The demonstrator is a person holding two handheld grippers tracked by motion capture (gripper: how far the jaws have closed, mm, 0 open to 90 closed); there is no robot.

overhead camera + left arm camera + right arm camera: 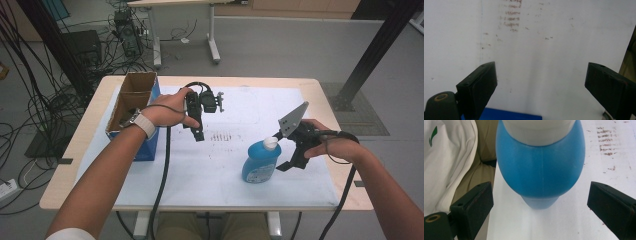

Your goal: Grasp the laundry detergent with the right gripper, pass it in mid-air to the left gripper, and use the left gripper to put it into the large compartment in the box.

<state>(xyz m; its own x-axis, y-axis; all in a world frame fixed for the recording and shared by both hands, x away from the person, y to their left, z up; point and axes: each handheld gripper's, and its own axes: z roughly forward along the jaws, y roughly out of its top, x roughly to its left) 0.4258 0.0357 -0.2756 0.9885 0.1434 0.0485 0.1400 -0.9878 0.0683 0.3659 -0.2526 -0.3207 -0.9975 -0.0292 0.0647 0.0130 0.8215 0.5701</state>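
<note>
Standing upright on the white mat, the blue bottle is flanked by the R gripper, jaws wide open, no contact. L gripper, also open w/ nothing held, is kept near the box.

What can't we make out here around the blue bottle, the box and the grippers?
- Blue bottle: its cap is cut off by the top edge in the right gripper view; label print too small in the high view.
- Cardboard box: its floor is hidden by its own walls and the left hand.
- Left gripper: its jaws overlap in the high view.
</note>
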